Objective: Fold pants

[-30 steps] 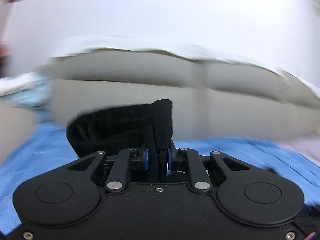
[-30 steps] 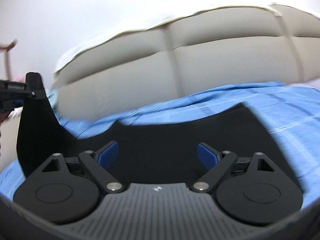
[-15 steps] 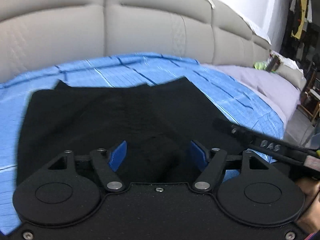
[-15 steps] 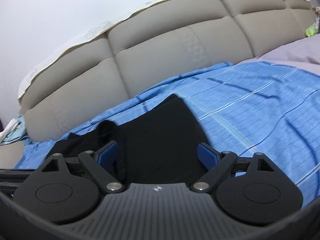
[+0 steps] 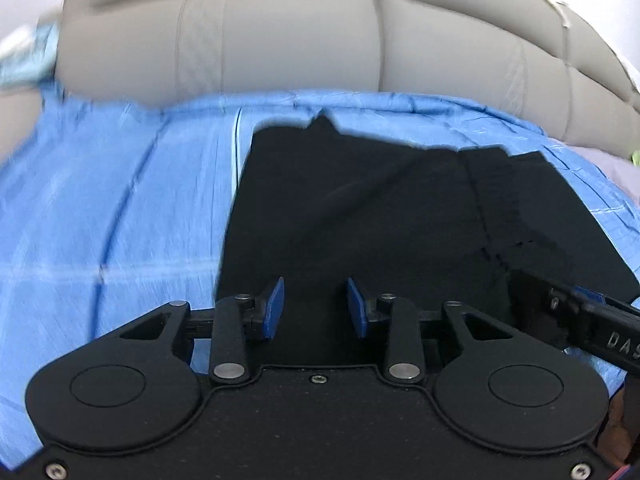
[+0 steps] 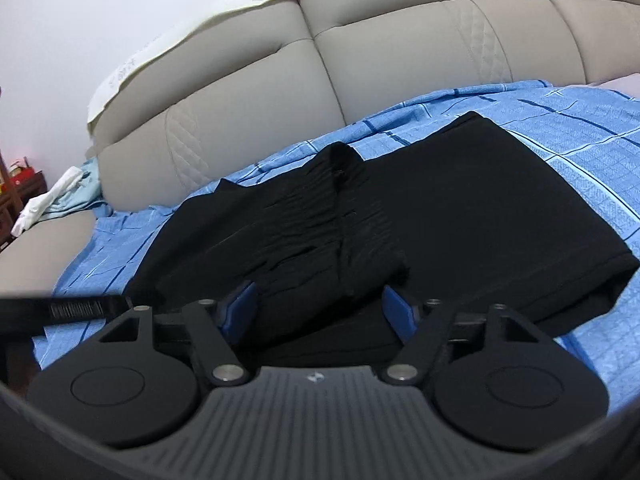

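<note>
Closest in, the left gripper (image 5: 315,307), a black two-finger tool with blue pads, hangs low over the near edge of the folded black fabric pants (image 5: 380,208). Its jaws are closing, with a clear gap still between the blue pads; black cloth lies beneath and between them, but the pads do not press on it. Just to its right, the tip of the other black tool reaches in over the same edge.

From the right side, the right gripper (image 6: 318,312) stands wider apart, its jaws also closing. A rumpled, ribbed fold of the pants (image 6: 400,216) sits in the space between its blue pads, though neither pad looks to be squeezing it. At its left edge a black bar of the left tool crosses into view.

The pants lie spread in a broad folded slab on the blue checked bedsheet (image 6: 580,128), a gathered ridge running up the middle and a smooth flat panel on the right, its hem lifted slightly off the sheet.

Beyond the sheet rises the padded beige headboard (image 6: 400,40), with a pale cloth (image 6: 192,32) draped along its top. Far left, a heap of white and light-blue clothing (image 6: 60,196) rests on a beige cushion.
</note>
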Demonstrator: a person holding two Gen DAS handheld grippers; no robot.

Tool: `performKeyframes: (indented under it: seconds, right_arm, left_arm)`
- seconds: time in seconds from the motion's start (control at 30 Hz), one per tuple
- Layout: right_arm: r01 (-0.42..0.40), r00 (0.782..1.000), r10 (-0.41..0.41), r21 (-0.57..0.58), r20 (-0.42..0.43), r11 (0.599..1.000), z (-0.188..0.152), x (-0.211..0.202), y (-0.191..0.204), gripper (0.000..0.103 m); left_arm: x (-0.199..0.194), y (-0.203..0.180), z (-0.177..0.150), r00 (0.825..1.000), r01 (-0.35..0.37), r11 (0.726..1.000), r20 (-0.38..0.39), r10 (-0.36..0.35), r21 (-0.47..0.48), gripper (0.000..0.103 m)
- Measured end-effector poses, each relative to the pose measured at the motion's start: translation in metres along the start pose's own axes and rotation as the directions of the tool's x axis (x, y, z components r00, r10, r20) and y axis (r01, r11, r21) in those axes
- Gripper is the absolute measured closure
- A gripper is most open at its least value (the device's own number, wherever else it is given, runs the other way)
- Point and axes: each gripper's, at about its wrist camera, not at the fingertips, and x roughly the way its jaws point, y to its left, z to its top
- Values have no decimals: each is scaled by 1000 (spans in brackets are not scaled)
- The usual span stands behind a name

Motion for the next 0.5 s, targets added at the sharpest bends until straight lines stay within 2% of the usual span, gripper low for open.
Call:
performKeyframes:
  seconds: [0.1, 0.2, 0.23, 0.27, 0.3, 0.33, 0.4, 0.5]
  right_arm:
    - [13, 1000, -13, 24, 13, 1000, 3, 6, 2, 29]
    - [20, 999, -23, 57, 44, 998, 7, 16, -3, 33]
    - [29, 998, -32, 54, 51, 998, 9, 20, -2, 49]
    - [47, 997, -50, 42, 51, 998, 12, 24, 0, 71]
    - [49, 998, -51, 45, 48, 998, 16, 27, 0, 72]
    - [29, 998, -32, 57, 55, 998, 20, 27, -3, 78]
    - [19, 996, -20, 15, 89, 1000, 30, 20, -3, 80]
    - [133, 972, -104, -128, 209, 983, 43, -6, 0, 80]
  left_arm:
    - [1, 8, -2, 1000, 11, 999, 8, -11, -31, 71]
    - [1, 6, -3, 1000, 0, 1000, 15, 0, -4, 71]
    - [1, 5, -3, 1000, -8, 1000, 13, 8, 5, 70]
    - [2, 0, -1, 1000, -16, 1000, 7, 16, 16, 71]
    - [0, -3, 2, 1000, -20, 1000, 3, 20, 24, 72]
    - [-2, -4, 5, 1000, -15, 999, 8, 15, 29, 73]
    - [-12, -9, 11, 999, 7, 999, 41, -9, 44, 73]
    - [-25, -17, 22, 994, 46, 996, 91, -53, 71, 73]
